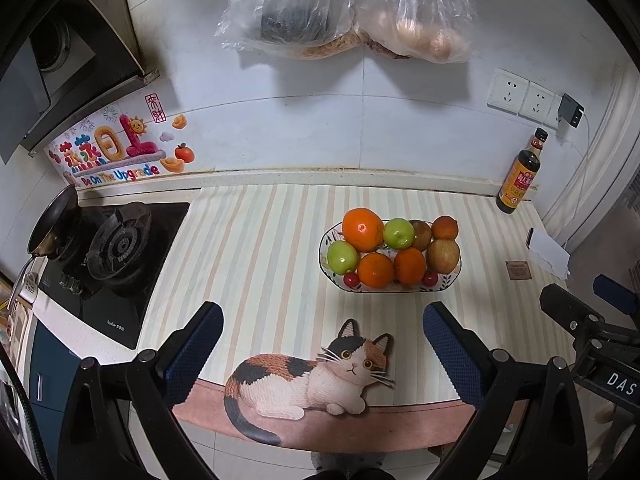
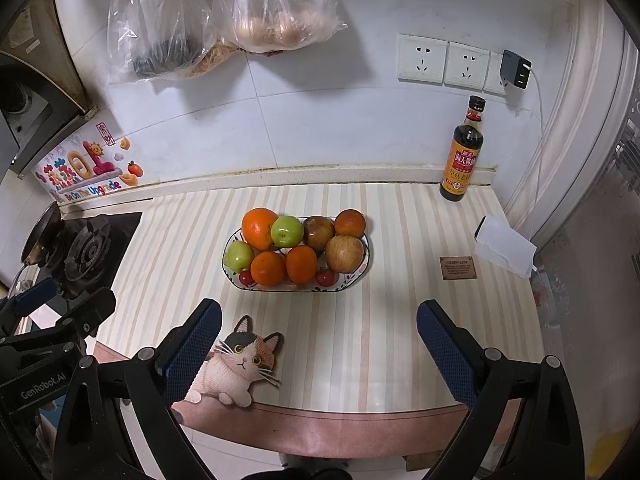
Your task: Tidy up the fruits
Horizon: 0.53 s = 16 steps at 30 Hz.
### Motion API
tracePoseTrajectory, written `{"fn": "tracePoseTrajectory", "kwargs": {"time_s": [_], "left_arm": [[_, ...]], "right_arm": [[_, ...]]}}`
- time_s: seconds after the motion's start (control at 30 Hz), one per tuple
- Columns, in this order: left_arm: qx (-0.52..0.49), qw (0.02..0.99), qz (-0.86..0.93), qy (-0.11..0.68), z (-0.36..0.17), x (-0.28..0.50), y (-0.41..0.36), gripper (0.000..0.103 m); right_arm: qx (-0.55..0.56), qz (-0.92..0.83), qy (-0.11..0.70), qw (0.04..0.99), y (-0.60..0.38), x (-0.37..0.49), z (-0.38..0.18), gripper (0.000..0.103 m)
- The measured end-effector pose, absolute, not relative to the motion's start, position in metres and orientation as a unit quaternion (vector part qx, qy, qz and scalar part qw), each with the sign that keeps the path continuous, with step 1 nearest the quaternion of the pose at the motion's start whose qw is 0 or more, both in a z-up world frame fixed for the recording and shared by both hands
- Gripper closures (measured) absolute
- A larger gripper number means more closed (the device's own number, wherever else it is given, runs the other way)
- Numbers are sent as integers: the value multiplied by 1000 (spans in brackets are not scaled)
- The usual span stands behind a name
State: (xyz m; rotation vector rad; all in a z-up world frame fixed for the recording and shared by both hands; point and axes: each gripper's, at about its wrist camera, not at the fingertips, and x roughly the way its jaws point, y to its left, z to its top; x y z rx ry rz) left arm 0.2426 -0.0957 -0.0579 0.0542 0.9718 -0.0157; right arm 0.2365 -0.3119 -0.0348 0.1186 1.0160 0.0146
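Tabletop [image 1: 260, 240]: striped mat, fruit plate [image 1: 390, 286] near middle.
Left gripper [image 1: 322, 344]: fingers spread, empty.
Right gripper [image 2: 318, 340]: same.

Lighting: bright, even, cool-white, from above/front. Plastic bags [image 1: 344, 8] cast soft shadows downward on wall tiles [image 1: 280, 128]; glare on bag film. Fruit [image 2: 296, 248] lit w/ small highlights, sharp focus. Strong fisheye bend at edges, black vignette in corners. Stove [image 1: 116, 248] side dimmer. Both views alike; no motion blur.
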Motion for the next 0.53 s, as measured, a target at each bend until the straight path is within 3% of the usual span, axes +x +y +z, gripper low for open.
{"fn": "tracePoseTrajectory", "kwargs": {"time_s": [0.53], "left_arm": [[25, 886, -5, 463, -55, 237, -100, 1]], "right_arm": [[58, 10, 486, 872, -317, 232, -32, 3]]}}
